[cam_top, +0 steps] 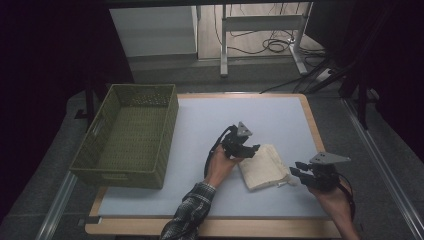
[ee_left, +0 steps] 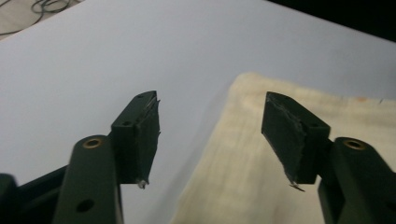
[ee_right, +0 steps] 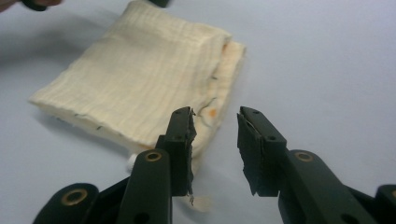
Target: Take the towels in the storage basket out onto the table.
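Here: one folded cloth [cam_top: 264,166], one basket [cam_top: 131,135], two claws apart.

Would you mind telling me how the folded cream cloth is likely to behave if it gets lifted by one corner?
The folded cloth would probably droop and unfold, since its soft stacked layers lie loose in the right gripper view. It looks light, thin woven fabric. Pushed across the smooth mat, it may bunch rather than slide whole.

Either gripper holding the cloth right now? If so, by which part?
Neither. The left gripper stands open over the folded cloth, the right gripper open at its edge; no pad presses on it.
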The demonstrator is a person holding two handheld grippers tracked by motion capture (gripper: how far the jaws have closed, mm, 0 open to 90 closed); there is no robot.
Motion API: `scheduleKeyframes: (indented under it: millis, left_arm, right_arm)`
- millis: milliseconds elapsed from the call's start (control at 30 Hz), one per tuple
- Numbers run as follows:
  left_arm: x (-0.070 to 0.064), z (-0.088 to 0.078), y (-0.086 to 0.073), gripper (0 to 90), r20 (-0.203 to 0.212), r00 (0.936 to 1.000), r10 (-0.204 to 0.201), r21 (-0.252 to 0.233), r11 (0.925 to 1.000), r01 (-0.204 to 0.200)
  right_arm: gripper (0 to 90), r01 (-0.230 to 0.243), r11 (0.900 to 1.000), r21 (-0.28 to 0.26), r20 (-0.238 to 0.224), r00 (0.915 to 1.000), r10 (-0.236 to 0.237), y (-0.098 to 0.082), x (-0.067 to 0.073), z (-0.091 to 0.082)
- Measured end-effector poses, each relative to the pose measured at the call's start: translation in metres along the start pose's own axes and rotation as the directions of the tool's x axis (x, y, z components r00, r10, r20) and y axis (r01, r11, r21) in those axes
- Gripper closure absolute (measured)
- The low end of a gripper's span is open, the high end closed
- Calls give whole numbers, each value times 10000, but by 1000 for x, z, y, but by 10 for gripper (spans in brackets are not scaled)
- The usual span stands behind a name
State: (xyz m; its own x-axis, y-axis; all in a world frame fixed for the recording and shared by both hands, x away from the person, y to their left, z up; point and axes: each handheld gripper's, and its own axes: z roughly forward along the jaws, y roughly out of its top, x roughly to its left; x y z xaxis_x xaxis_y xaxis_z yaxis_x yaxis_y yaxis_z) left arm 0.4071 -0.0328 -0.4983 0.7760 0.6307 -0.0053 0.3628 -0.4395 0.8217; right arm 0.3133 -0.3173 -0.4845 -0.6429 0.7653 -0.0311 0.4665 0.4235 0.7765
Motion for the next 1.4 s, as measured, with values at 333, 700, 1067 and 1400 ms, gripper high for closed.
scheduleKeyframes:
  millis: [333, 700, 1067, 1400]
  left_arm:
    - [16, -40, -50, 203, -667, 9965, -501, 713, 9959, 549]
    - [21, -64, -99, 116, -1072, 9902, -897, 1511, 9829, 1054]
    - [22, -62, -99, 104, -1046, 9887, -1073, 1653, 9785, 1237]
    - [23, -62, -97, 101, -982, 9884, -1155, 1714, 9764, 1312]
  right_arm:
    - [699, 14, 9999, 105, -369, 9993, -10, 35, 1, 44]
    - [874, 25, 9958, 911, 12, 10000, -26, 51, -5, 105]
    - [883, 221, 9992, 327, 340, 9992, -232, 59, -1, 77]
    - [723, -226, 9984, 525, 419, 9989, 204, 44, -13, 86]
